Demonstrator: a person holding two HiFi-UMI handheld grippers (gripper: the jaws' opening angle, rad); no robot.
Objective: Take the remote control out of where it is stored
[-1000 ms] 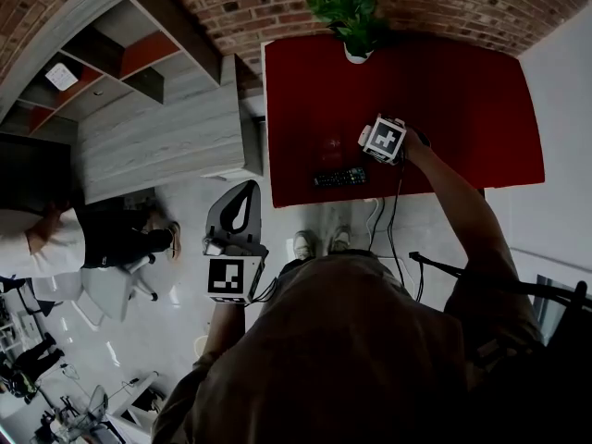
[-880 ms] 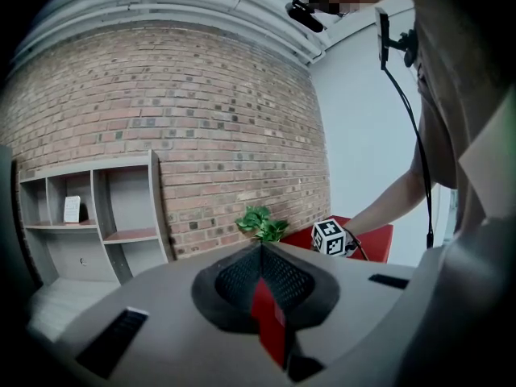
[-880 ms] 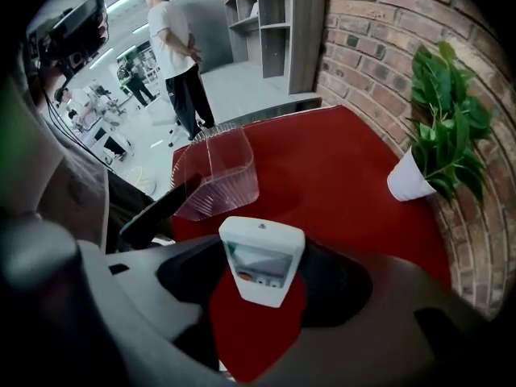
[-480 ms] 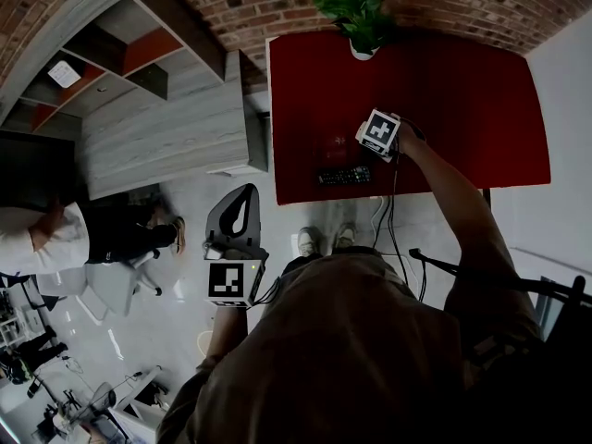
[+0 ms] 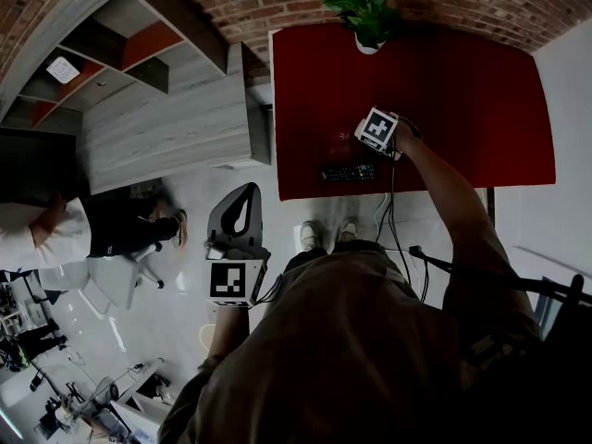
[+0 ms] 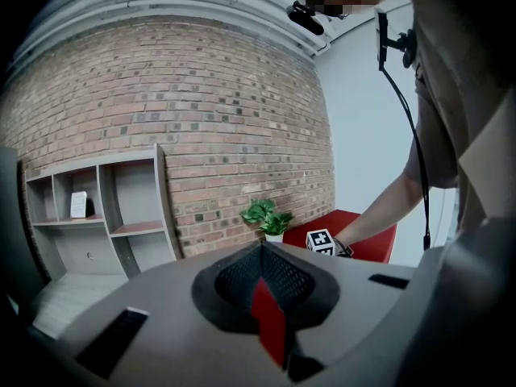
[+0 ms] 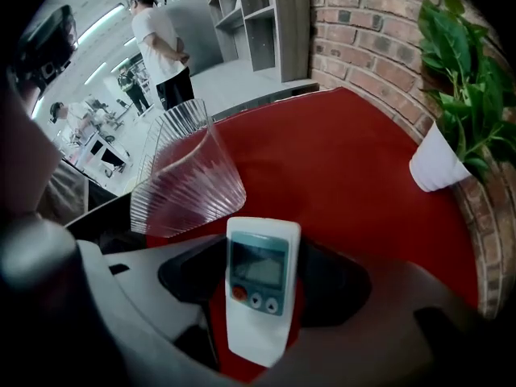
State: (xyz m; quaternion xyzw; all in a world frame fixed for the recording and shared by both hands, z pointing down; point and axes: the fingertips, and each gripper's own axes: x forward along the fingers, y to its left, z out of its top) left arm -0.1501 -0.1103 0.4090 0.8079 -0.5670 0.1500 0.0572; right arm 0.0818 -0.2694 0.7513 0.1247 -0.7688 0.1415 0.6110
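My right gripper (image 7: 262,297) is shut on a white remote control (image 7: 260,285) with a small screen and buttons, held upright between the jaws. Just ahead of it a clear ribbed holder (image 7: 187,185) leans on the red table (image 7: 339,160). In the head view the right gripper (image 5: 356,139) hovers over the table's near left part, above a black remote (image 5: 348,171) lying by the front edge. My left gripper (image 5: 242,202) hangs off the table over the floor, its jaws pressed together around nothing (image 6: 262,252).
A potted plant (image 5: 363,7) stands at the table's far edge against the brick wall. A grey shelf unit (image 5: 157,109) sits left of the table. A person in a white top (image 7: 161,39) stands further left. Cables (image 5: 393,220) hang from my right arm.
The right gripper has edged slightly left and farther over the table with the white remote in it. The left gripper has stayed where it was.
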